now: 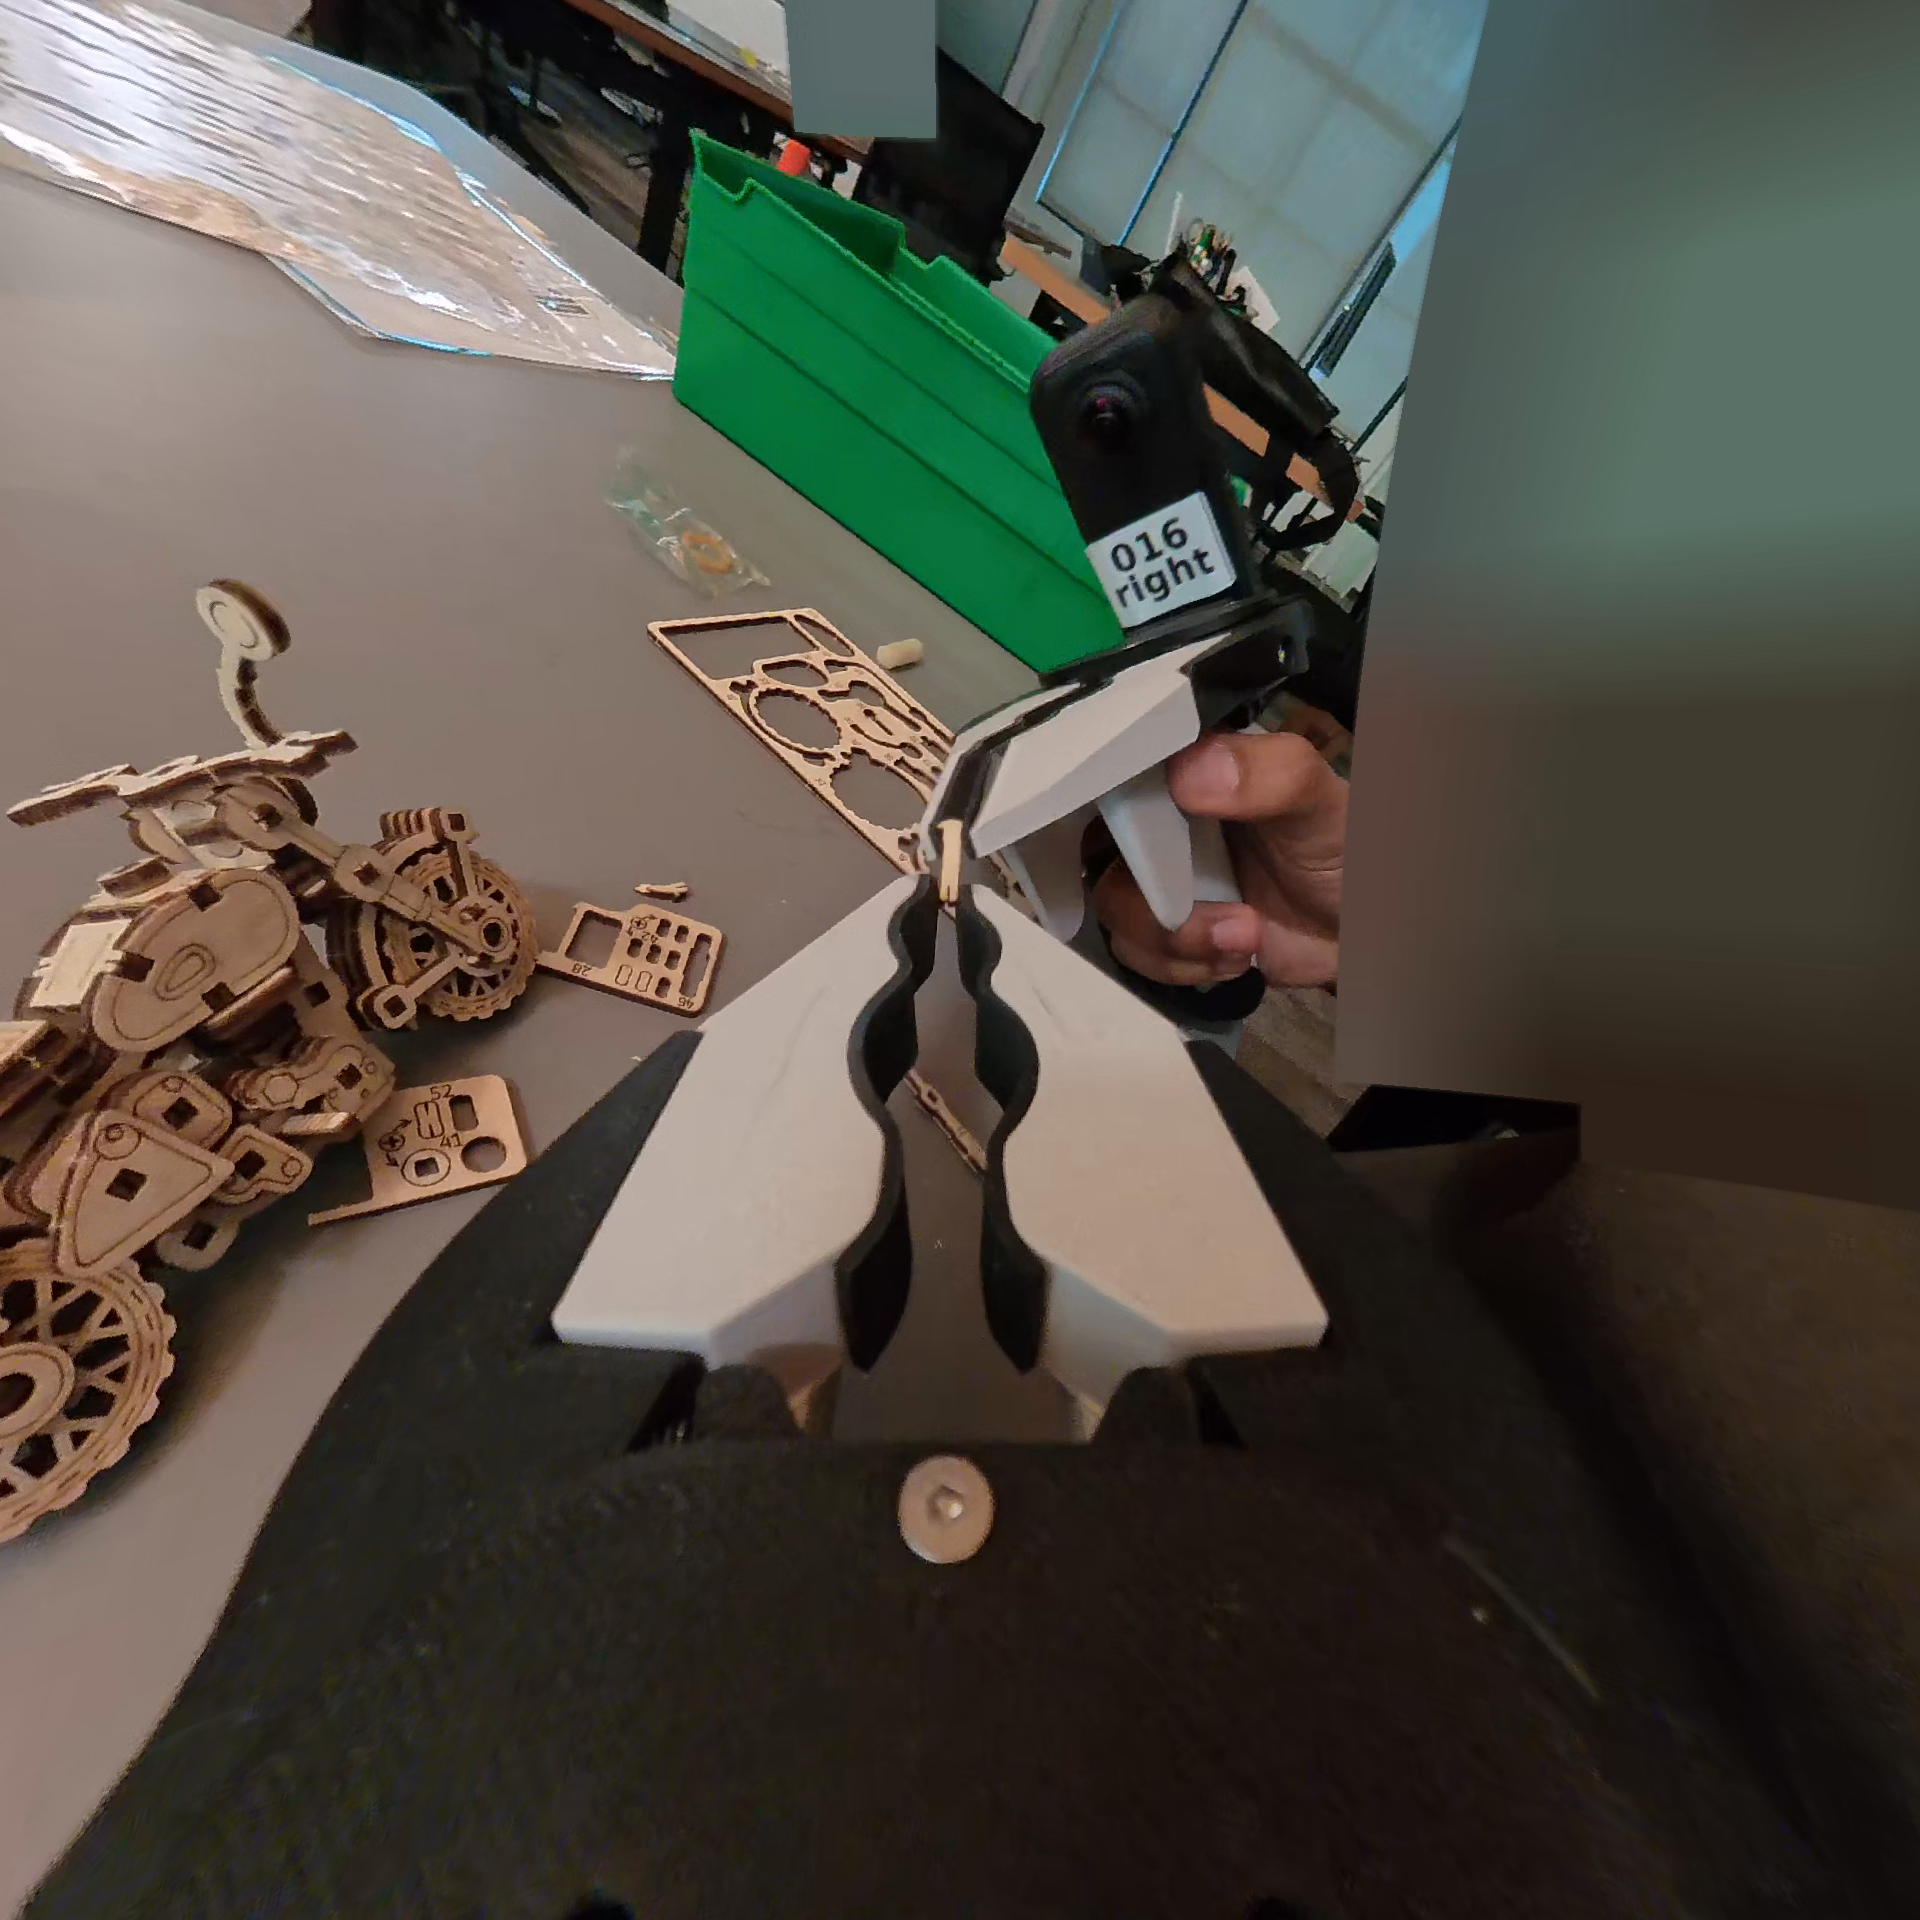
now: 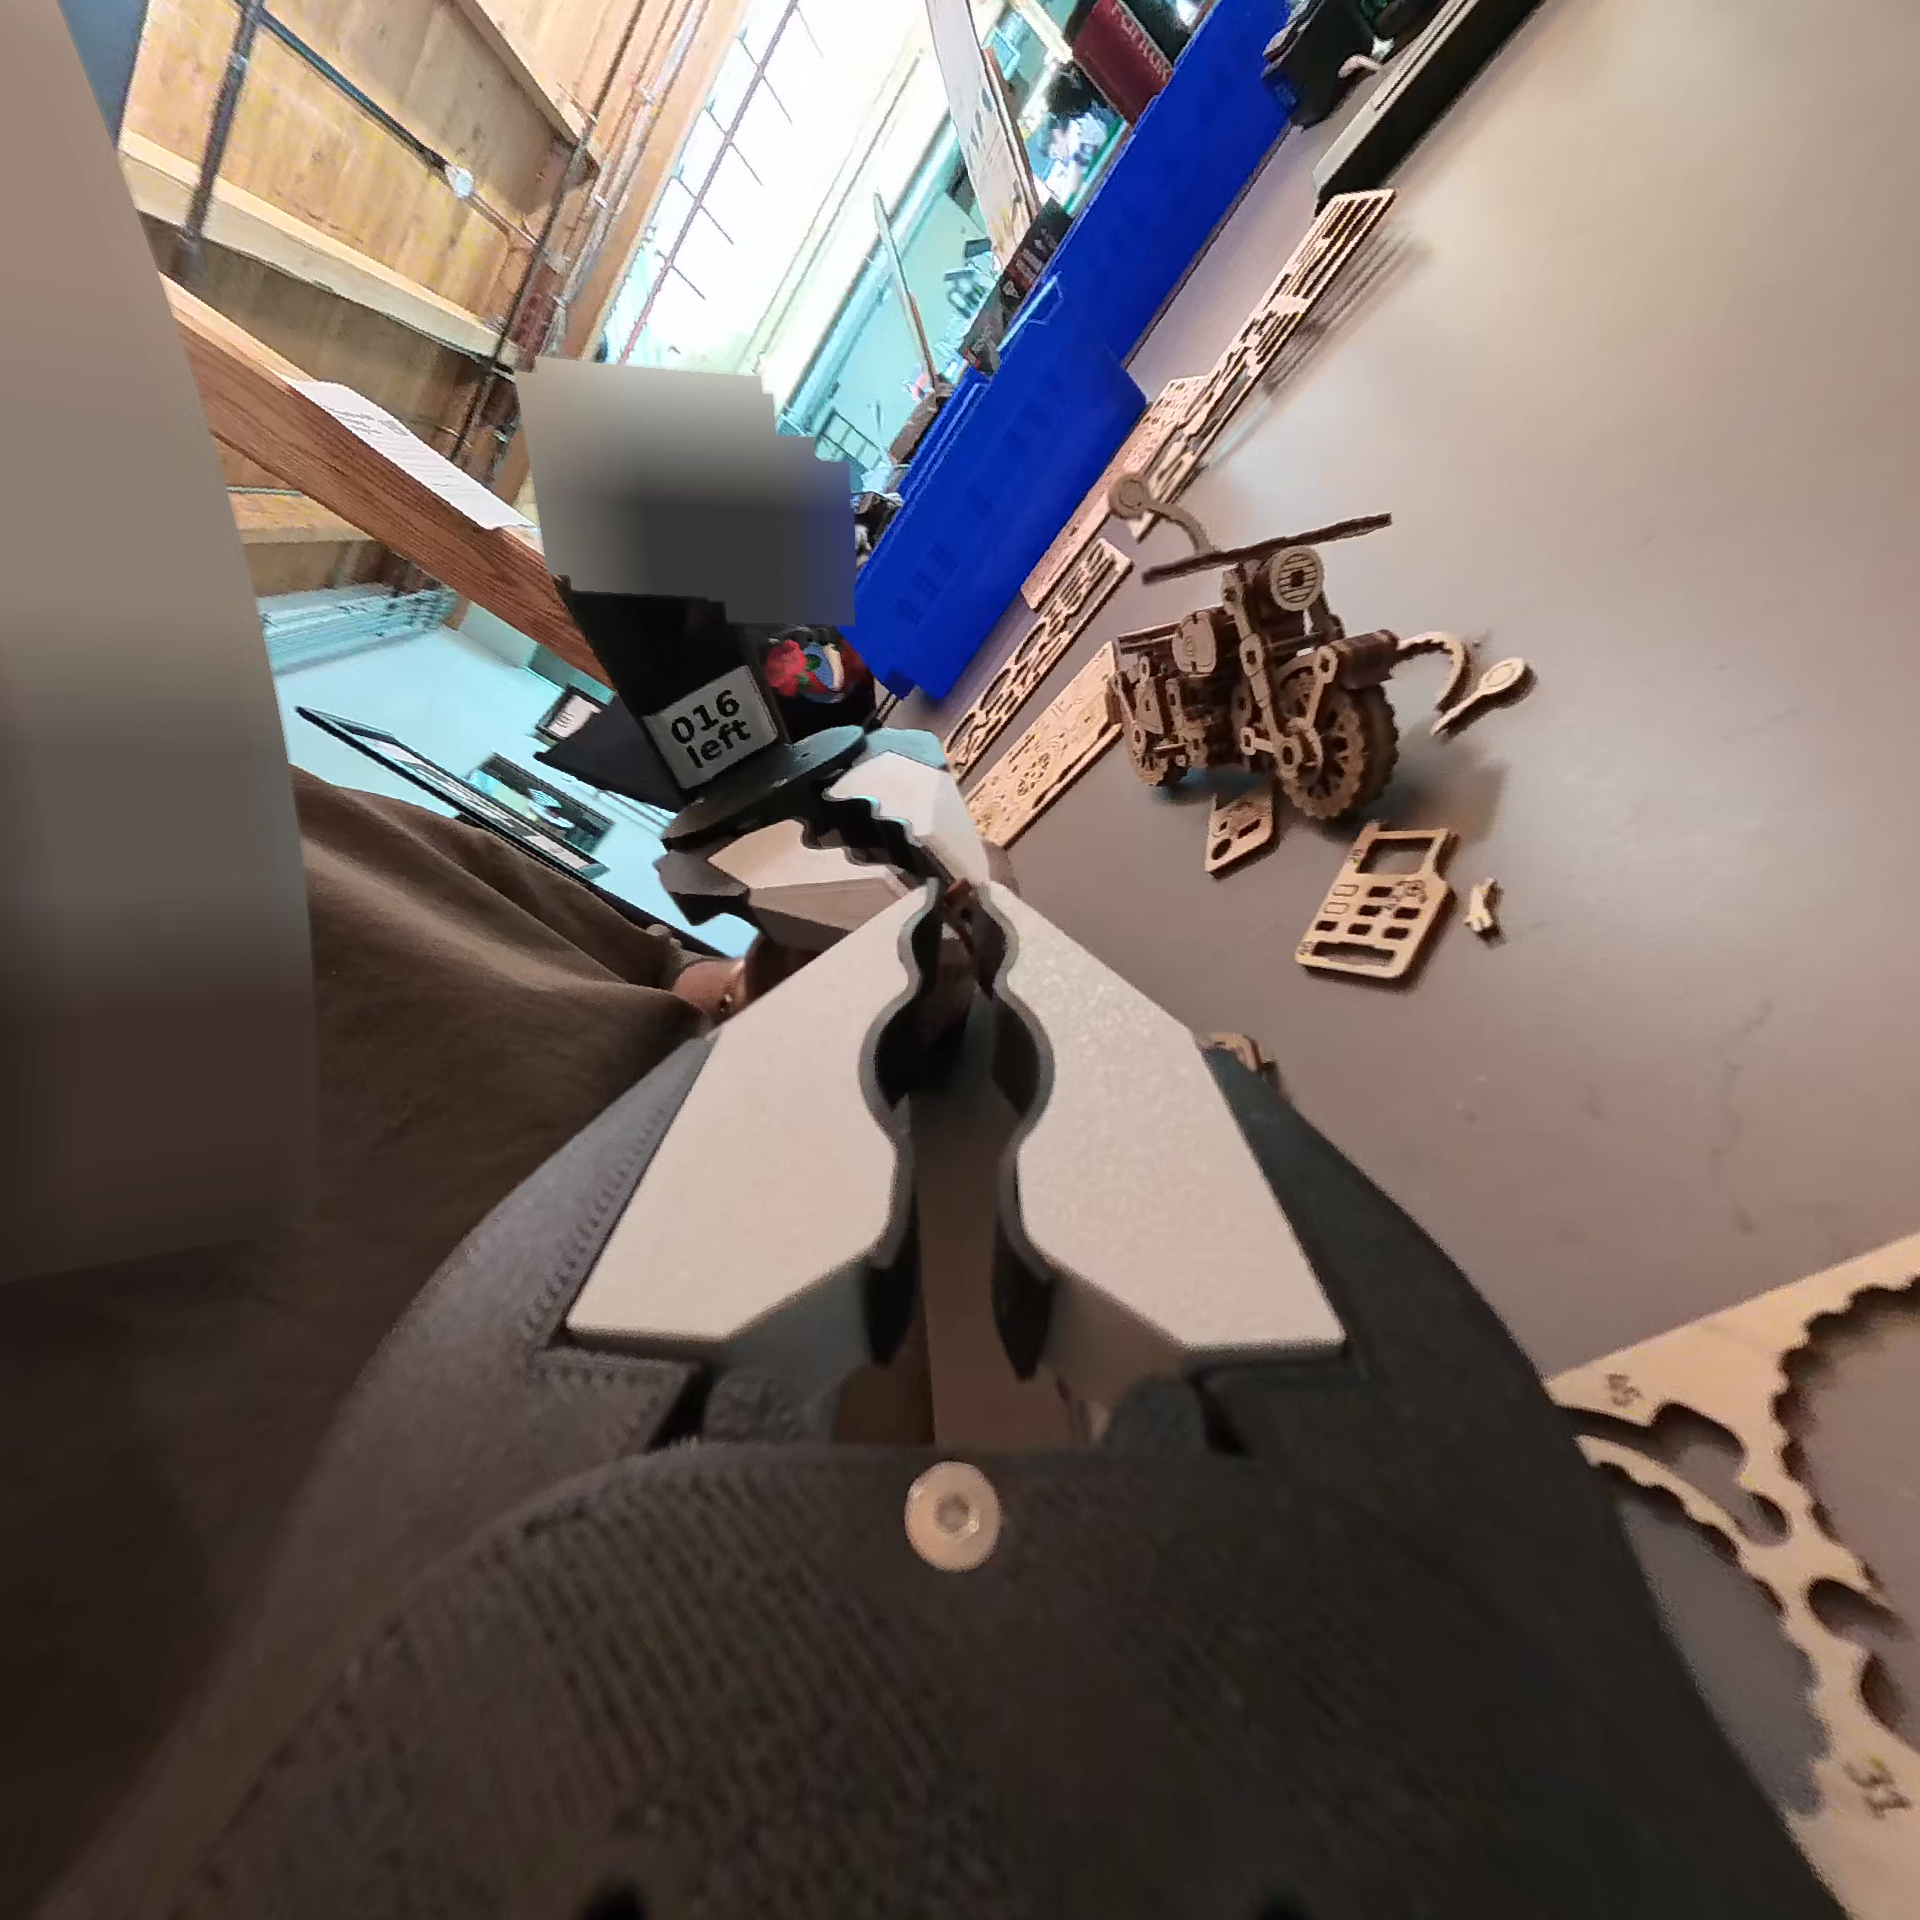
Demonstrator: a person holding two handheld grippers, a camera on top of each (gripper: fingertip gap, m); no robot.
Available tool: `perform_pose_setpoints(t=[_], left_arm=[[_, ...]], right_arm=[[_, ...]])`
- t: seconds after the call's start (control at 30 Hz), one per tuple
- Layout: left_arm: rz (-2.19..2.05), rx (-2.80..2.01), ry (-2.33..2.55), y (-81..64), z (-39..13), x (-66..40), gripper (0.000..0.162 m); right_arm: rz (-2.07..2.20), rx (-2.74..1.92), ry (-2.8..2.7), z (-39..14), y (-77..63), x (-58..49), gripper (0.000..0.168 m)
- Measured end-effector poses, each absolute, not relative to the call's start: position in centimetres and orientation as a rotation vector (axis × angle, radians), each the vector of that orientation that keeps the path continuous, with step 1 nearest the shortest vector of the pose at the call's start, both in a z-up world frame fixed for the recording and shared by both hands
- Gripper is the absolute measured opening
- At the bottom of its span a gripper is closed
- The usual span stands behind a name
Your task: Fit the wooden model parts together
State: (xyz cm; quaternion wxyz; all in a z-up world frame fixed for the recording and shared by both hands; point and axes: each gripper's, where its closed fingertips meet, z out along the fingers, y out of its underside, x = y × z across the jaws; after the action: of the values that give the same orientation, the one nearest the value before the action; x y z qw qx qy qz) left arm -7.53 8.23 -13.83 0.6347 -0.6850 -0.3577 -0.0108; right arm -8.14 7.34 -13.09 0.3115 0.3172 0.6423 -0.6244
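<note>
My left gripper (image 1: 932, 896) and right gripper (image 2: 957, 906) meet tip to tip above the table's near edge. Each is shut on a small wooden part (image 1: 948, 864) pinched where the tips touch; in the right wrist view it is a small brown piece (image 2: 962, 902). I cannot tell whether it is one part or two. The right gripper (image 1: 943, 831) comes in from the upper right in the left wrist view, held by a hand (image 1: 1262, 862). The left gripper (image 2: 909, 857) faces me in the right wrist view. The part-built wooden motorcycle model (image 1: 208, 987) (image 2: 1262, 686) stands on the grey table.
A green bin (image 1: 862, 395) and a blue bin (image 2: 997, 499) stand at the table's edges. Cut-out wooden sheets (image 1: 821, 727) (image 2: 1039, 727), small wooden cards (image 1: 644, 956) (image 2: 1371, 914), a plastic bag (image 1: 686, 540), an instruction sheet (image 1: 312, 208) and a large sheet (image 2: 1766, 1455) lie around.
</note>
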Motion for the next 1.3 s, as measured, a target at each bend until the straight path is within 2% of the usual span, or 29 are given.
perform_pose_setpoints(t=[0.17, 0.47, 0.6, 1.03, 1.3], left_arm=[[-0.142, -1.499, -0.856, 8.1, -13.8, -7.6, 0.01], [-0.495, -1.23, -0.871, 8.0, -11.6, -7.0, 0.015], [-0.51, -1.232, -0.864, 8.1, -11.6, -6.8, 0.001], [-0.471, -1.284, -0.859, 8.1, -12.0, -7.0, 0.0], [-0.424, -1.338, -0.845, 8.3, -12.4, -6.8, 0.0]], right_arm=[[-1.699, 0.827, 1.598, -12.0, 7.8, -8.6, 0.003], [-1.751, 0.712, 1.759, -11.6, 7.3, -7.8, 0.003], [-1.79, 0.655, 1.814, -11.2, 7.2, -7.5, 0.003], [-1.74, 0.667, 1.75, -11.6, 8.0, -7.8, 0.01], [-1.703, 0.653, 1.75, -11.8, 7.9, -7.5, 0.0]])
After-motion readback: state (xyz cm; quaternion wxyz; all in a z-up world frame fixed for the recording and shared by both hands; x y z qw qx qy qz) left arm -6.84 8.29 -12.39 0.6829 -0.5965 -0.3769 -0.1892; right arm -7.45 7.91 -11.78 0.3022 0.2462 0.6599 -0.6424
